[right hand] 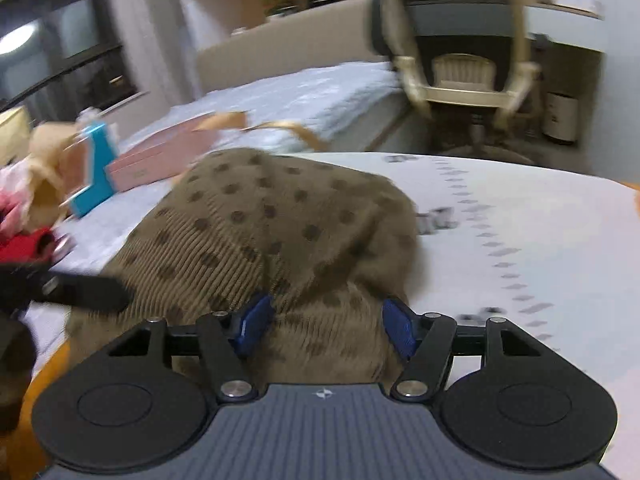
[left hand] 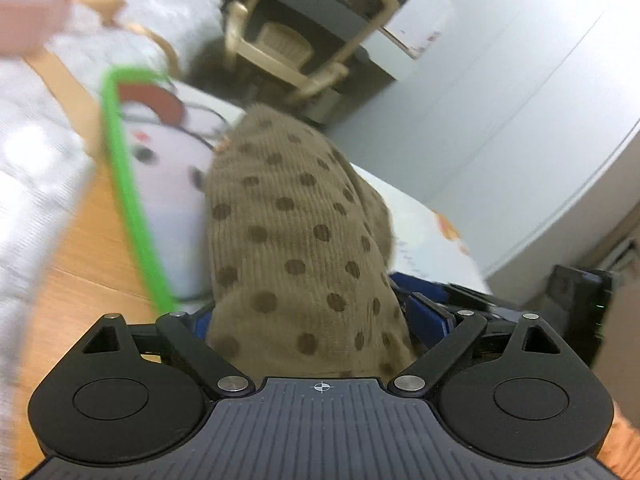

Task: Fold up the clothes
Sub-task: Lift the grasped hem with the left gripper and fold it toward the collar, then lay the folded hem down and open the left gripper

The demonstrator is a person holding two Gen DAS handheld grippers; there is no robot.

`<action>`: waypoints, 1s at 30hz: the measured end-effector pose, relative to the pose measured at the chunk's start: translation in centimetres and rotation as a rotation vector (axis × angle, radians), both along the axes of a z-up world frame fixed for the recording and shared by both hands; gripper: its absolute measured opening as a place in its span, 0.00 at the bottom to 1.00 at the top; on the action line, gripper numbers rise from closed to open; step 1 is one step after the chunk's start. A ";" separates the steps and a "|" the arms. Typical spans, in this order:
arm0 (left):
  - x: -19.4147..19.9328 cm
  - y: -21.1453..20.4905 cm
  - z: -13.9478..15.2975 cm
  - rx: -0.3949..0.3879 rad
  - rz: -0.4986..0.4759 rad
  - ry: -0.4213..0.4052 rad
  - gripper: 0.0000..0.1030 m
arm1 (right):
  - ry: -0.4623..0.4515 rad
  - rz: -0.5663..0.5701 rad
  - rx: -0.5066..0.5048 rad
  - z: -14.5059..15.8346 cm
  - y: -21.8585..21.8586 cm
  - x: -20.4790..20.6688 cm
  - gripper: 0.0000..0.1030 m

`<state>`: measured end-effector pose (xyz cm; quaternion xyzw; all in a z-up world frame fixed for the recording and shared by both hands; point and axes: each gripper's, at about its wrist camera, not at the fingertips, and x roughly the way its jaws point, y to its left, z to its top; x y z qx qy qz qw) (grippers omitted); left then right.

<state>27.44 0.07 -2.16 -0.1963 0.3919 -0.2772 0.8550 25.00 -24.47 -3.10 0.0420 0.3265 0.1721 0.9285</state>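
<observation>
A brown ribbed garment with dark polka dots (left hand: 288,216) lies bunched over a white printed mat (left hand: 172,216) with a green edge. My left gripper (left hand: 316,320) stands wide open, the cloth heaped between and over its blue pads (left hand: 428,320). In the right wrist view the same garment (right hand: 280,216) bulges ahead of my right gripper (right hand: 328,328). Its blue pads (right hand: 256,328) press into a thick fold of the fabric from both sides. A blurred black piece that looks like the other gripper (right hand: 80,292) touches the garment's left side.
The mat (right hand: 520,240) lies on an orange wooden table (left hand: 80,264). A bed with a grey cover (right hand: 304,96) holds a pink box (right hand: 160,156) and a blue box (right hand: 94,168). A cream-framed chair (right hand: 460,64) stands behind the table.
</observation>
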 end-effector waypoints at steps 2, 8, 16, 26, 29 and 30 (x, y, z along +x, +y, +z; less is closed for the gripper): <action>-0.6 1.2 0.4 0.027 0.015 -0.017 0.92 | -0.050 0.038 -0.065 0.7 0.8 -1.0 0.62; -6.0 2.5 1.9 0.316 0.024 -0.268 0.85 | -0.334 0.123 -0.422 3.5 2.3 -8.4 0.59; -9.8 -0.7 1.8 0.564 -0.036 -0.459 0.79 | -0.365 0.205 -0.617 0.2 6.5 -11.7 0.33; -11.3 -3.6 0.6 0.730 -0.112 -0.632 0.68 | -0.416 0.127 -0.668 -0.2 8.0 -12.1 0.19; -11.7 -4.6 0.0 0.765 -0.125 -0.692 0.57 | -0.442 0.110 -0.667 -0.4 8.5 -11.9 0.03; -11.9 -5.0 -0.2 0.776 -0.128 -0.712 0.55 | -0.466 0.104 -0.658 0.3 8.5 -12.3 0.03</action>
